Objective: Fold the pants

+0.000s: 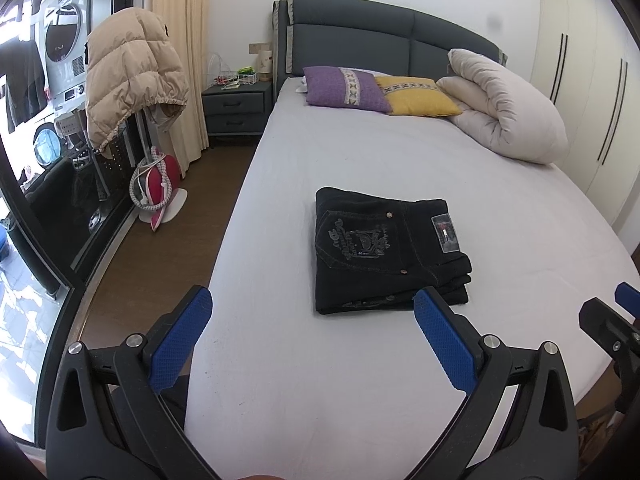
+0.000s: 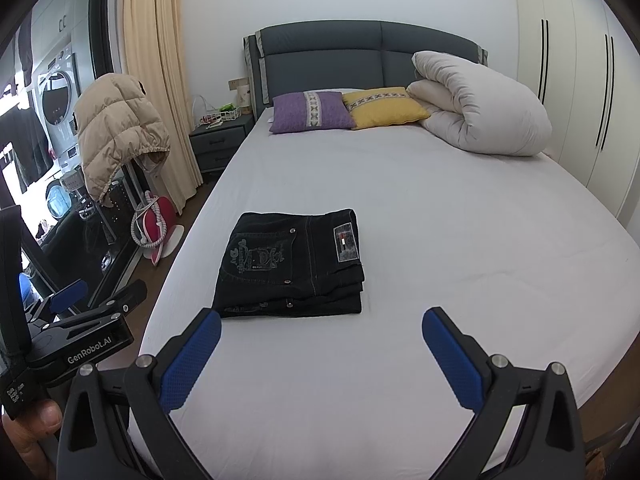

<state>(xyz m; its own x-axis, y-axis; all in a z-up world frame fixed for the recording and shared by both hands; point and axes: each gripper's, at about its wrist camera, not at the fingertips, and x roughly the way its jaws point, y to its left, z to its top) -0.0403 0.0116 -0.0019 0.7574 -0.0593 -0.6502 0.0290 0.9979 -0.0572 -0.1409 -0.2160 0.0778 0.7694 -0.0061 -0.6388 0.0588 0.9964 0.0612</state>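
black folded pants (image 1: 384,252) on bed (image 1: 360,152), left gripper (image 1: 312,312) and right gripper (image 2: 322,330) jaws released, embroidered lettering illegible

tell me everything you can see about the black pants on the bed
The black pants look like dark denim, folded into a compact, roughly rectangular stack with several layers showing at the near edge. On top sits a back pocket with pale embroidered lettering, small metal rivets and a rectangular waistband patch. They lie flat on the pale bed sheet, toward its near end, well short of the pillows. Only the sheet touches them: the left tongs and right tongs are both open, short of the stack.
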